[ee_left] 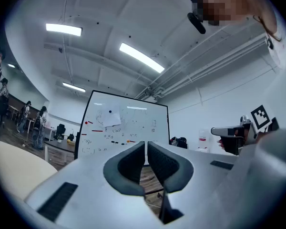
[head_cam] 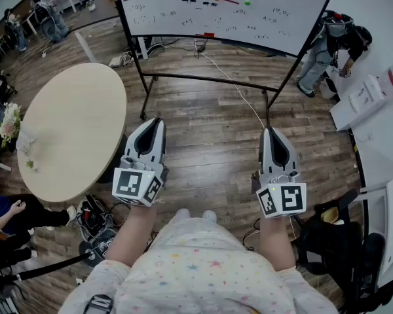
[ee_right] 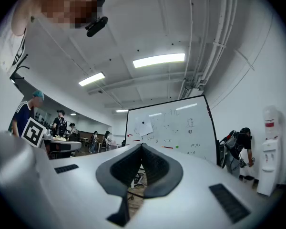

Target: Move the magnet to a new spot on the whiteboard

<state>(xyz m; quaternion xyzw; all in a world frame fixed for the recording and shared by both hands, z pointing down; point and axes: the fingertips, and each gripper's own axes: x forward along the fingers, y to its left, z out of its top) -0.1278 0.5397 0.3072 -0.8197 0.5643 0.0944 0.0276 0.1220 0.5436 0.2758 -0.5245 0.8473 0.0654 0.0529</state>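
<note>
Facing whiteboard (head_cam: 262, 25), left tongs (head_cam: 155, 120) closed (empty)

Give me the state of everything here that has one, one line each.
left gripper: shut, nothing between its jaws.
right gripper: shut, nothing between its jaws.
whiteboard: upright on its stand, written on.
dark magnet: stuck on the whiteboard, over a paper sheet.
green magnet: stuck on the whiteboard, apart from both grippers.
</note>
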